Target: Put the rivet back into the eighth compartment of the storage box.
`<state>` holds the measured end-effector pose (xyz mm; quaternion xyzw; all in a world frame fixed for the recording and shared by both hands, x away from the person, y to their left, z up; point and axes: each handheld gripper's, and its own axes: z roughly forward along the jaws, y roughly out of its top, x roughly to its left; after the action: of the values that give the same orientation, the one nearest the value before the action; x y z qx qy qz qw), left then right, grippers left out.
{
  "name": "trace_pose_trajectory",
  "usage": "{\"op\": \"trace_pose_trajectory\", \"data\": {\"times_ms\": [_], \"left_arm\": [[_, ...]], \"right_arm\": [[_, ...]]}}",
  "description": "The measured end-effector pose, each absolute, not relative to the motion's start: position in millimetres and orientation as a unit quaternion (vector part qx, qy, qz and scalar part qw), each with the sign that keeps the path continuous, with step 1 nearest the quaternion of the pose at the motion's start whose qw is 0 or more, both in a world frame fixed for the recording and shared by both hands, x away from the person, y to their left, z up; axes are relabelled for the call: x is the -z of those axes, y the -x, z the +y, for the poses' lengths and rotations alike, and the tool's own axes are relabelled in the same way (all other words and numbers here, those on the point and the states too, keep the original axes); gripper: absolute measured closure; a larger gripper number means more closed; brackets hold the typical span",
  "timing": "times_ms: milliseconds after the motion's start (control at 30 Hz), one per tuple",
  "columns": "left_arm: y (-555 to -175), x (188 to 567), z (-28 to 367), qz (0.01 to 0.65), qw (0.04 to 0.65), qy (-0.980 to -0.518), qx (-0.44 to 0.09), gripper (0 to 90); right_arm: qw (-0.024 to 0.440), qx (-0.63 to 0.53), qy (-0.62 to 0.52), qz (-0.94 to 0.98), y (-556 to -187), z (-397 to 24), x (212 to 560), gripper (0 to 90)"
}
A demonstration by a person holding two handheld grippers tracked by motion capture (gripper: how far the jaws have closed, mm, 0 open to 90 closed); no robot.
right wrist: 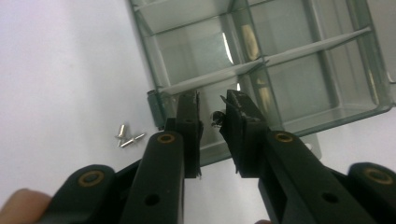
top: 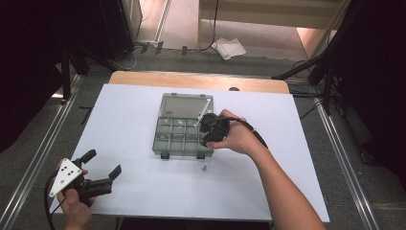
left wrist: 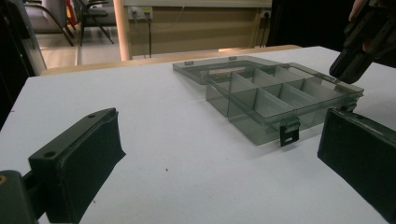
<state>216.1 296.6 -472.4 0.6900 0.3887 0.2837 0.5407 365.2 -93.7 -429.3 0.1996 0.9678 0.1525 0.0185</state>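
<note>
In the high view, the right gripper hangs over the near right corner of the smoky transparent plastic compartment box, whose lid lies folded back flat on the far side; a small cluster of silvery metal pins rests on the white table just short of that gripper, nearer the person. The left gripper is parked well apart from the box at the near left corner, jaws spread wide with nothing between them. In the left gripper view, those two black jaws frame bare table, and the box sits ahead and to their right, with the right gripper poised at its far corner. In the right gripper view, the jaws stand slightly parted above a corner compartment of the box, and nothing can be made out between the pads; the pins lie outside the box wall, to the left of the jaws. The likely trouble: pins this tiny can slip from the narrow gap or roll when nudged, and a jaw lowered carelessly could catch the box wall and shove the light box across the table.
</note>
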Motion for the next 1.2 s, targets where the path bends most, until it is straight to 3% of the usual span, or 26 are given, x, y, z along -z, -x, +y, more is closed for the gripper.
{"op": "trace_pose_trajectory", "data": {"times_ms": [267, 1200], "left_arm": [[-216, 473, 295, 0.387, 0.537, -0.694, -0.283, 0.0], [-216, 473, 295, 0.387, 0.536, -0.695, -0.282, 0.0]], "right_arm": [[0.024, -0.165, -0.194, 0.967, -359, -96, 425, 56.2], [0.029, -0.184, -0.174, 0.967, -333, -101, 416, 44.8]]}}
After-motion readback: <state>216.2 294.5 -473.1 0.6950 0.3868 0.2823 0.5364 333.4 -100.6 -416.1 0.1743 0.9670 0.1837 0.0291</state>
